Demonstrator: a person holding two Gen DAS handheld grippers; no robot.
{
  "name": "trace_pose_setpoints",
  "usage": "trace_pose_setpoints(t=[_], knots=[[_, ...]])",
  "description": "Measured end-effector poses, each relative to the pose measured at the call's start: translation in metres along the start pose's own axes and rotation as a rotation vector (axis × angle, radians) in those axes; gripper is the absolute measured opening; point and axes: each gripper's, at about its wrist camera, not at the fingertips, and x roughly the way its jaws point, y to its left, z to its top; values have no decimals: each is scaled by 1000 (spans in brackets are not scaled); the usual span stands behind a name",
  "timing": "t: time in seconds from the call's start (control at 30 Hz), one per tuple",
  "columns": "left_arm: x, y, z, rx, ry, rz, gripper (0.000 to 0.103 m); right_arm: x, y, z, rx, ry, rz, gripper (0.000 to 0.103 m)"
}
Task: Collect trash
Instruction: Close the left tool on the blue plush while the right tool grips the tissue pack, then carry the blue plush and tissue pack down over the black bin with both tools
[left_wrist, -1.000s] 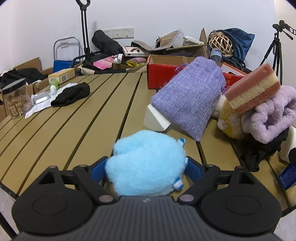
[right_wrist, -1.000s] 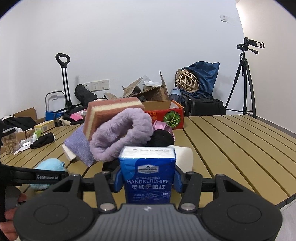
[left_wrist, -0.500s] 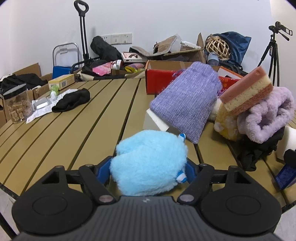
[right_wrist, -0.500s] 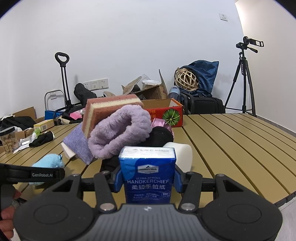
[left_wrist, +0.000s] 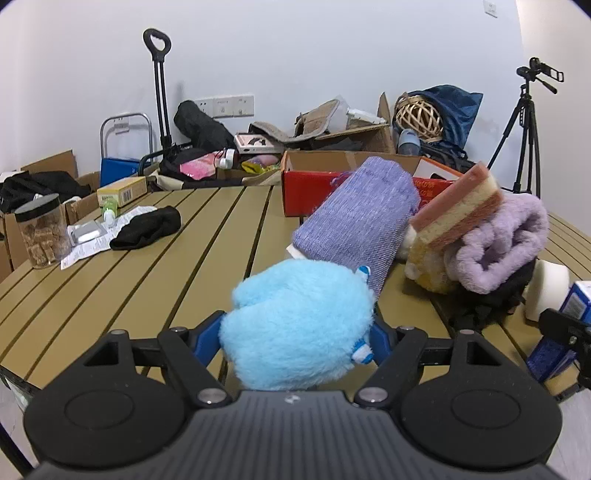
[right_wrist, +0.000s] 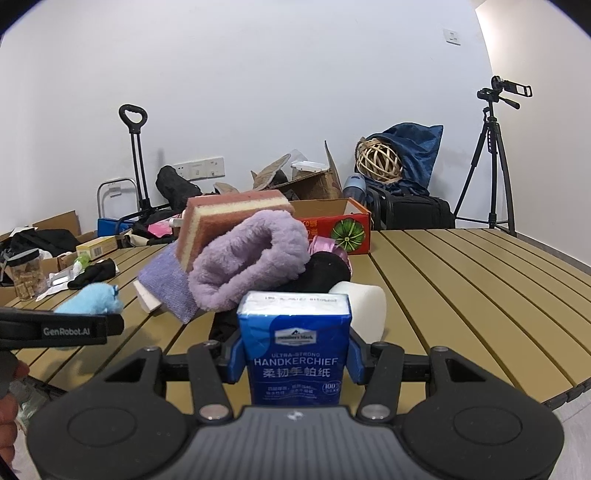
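Observation:
My left gripper (left_wrist: 295, 334) is shut on a fluffy light-blue plush toy (left_wrist: 299, 325), its blue pads pressing into both sides, just above the slatted wooden table (left_wrist: 129, 288). The right wrist view shows the same toy (right_wrist: 92, 299) at the left. My right gripper (right_wrist: 295, 360) is shut on a blue handkerchief tissue pack (right_wrist: 295, 343), held upright near the table's front edge. In the left wrist view the pack (left_wrist: 576, 301) shows at the far right.
A pile stands ahead: purple woven pouch (left_wrist: 358, 218), pink-and-yellow sponge (left_wrist: 458, 206), lilac fluffy towel (left_wrist: 498, 243), black cloth (left_wrist: 491, 302), white foam block (left_wrist: 546, 284). A red cardboard box (left_wrist: 306, 188) sits behind. At the left lie a black sock (left_wrist: 147, 225), a leaflet and a jar (left_wrist: 40, 232).
The left jaws have squeezed tighter on the blue plush toy, which has lifted a little and drifted right toward the pile. The right gripper and its tissue pack have kept still.

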Motion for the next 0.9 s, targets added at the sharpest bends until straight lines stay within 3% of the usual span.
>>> trace_pose_setpoints(t=[0.47,0.9], knots=[[-42,2,-14,54,-76,-46,77,-22,6,-3,-32,16,49,51],[-76,14,-37,18,-82,-73,77,-53,17,-26,-48,45,66,51]])
